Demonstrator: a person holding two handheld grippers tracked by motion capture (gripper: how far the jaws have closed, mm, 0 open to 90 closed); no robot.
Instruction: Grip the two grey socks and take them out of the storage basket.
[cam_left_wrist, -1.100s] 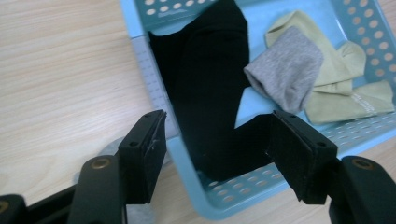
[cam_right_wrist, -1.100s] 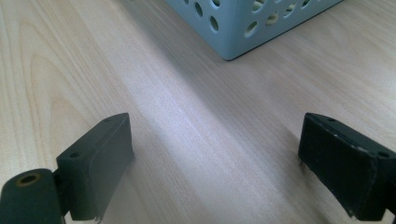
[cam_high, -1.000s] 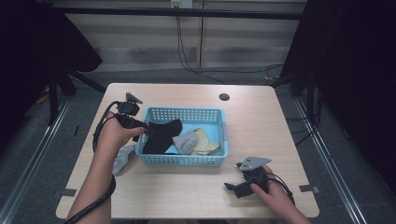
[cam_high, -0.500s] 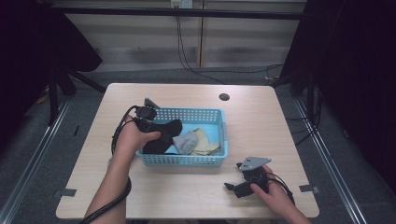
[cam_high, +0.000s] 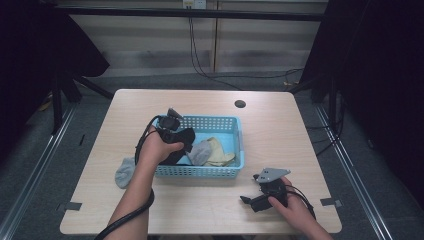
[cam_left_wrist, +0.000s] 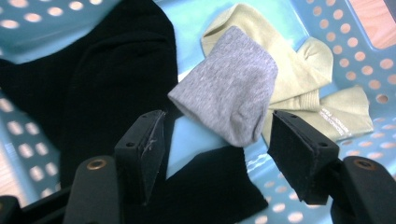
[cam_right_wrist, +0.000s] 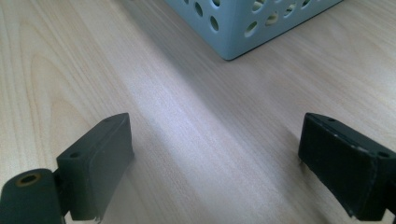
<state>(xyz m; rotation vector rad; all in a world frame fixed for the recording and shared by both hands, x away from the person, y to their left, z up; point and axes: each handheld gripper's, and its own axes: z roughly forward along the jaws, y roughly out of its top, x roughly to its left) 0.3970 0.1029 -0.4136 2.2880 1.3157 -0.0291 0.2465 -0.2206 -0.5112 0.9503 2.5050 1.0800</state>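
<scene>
High view, lower right of the frame: the right gripper (cam_high: 248, 199) rests on the light wooden table (cam_high: 210, 205), held by the person's right hand (cam_high: 295, 207). In the right gripper view its jaws stand wide apart over bare wood, nothing between them, with a corner of the blue perforated basket (cam_right_wrist: 247, 23) at the top of the frame. High view, centre: the left hand (cam_high: 152, 150) holds the left gripper (cam_high: 172, 131) over the basket's left end. In the left gripper view its jaws are spread apart above a black sock (cam_left_wrist: 107, 88), with a grey sock (cam_left_wrist: 226, 93) between them and a pale yellow-green sock (cam_left_wrist: 303, 79) beyond, at upper right. High view, left of the basket: another grey sock (cam_high: 125, 172) lies on the table.
</scene>
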